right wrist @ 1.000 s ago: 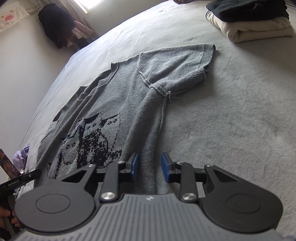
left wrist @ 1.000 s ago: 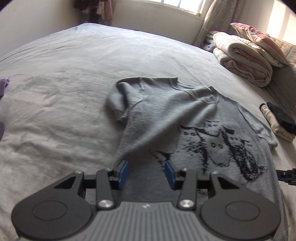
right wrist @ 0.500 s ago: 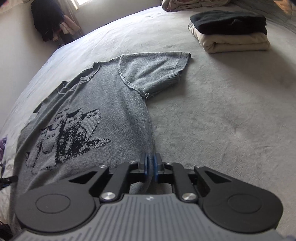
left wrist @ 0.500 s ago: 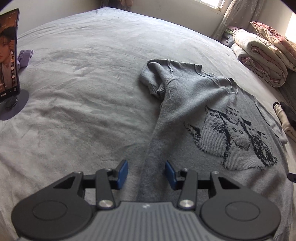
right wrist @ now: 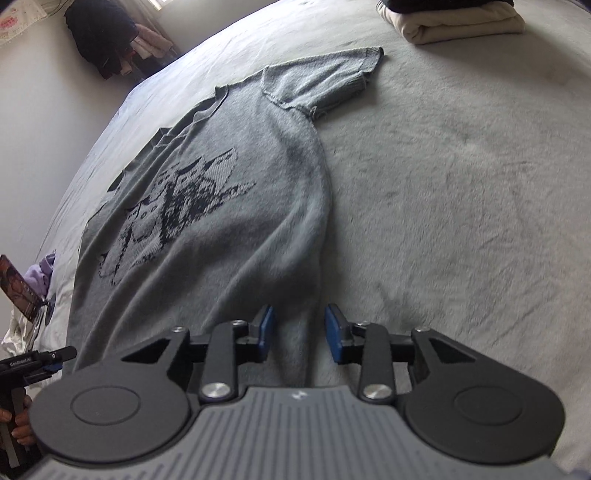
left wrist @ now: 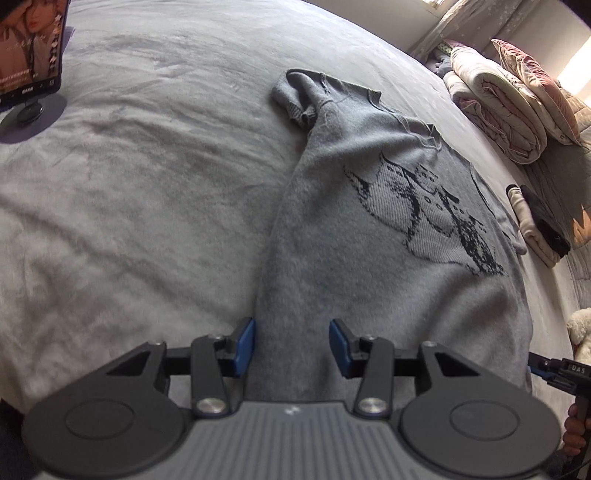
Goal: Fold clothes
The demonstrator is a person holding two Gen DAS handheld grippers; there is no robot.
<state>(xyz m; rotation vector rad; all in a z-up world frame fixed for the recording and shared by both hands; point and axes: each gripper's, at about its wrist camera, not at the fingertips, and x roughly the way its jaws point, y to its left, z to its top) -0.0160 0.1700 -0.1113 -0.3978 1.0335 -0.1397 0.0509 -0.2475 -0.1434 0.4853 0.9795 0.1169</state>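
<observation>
**Both grippers at the hem of the grey sweater**

I hold my left gripper low over the near edge of a grey knitted sweater that lies spread on the bed. Its blue pads stand partly apart; the sweater's left side edge runs between them, but the pads do not press on the cloth. My right gripper sits at the sweater's other side edge, and its jaws are opening, with the seam of the cloth lying between the pads and no grip on it.

The sweater lies front up, with a black woven picture across the chest. The sleeve on my left is bunched and folded under, while the sleeve on my right lies flat and points outward.

Beyond the sweater, near the far right of the bed, lies a small stack of folded clothes, cream below and black on top. A phone on a stand stands on the bed to my left, and a rolled quilt lies against a pillow near the window.
</observation>
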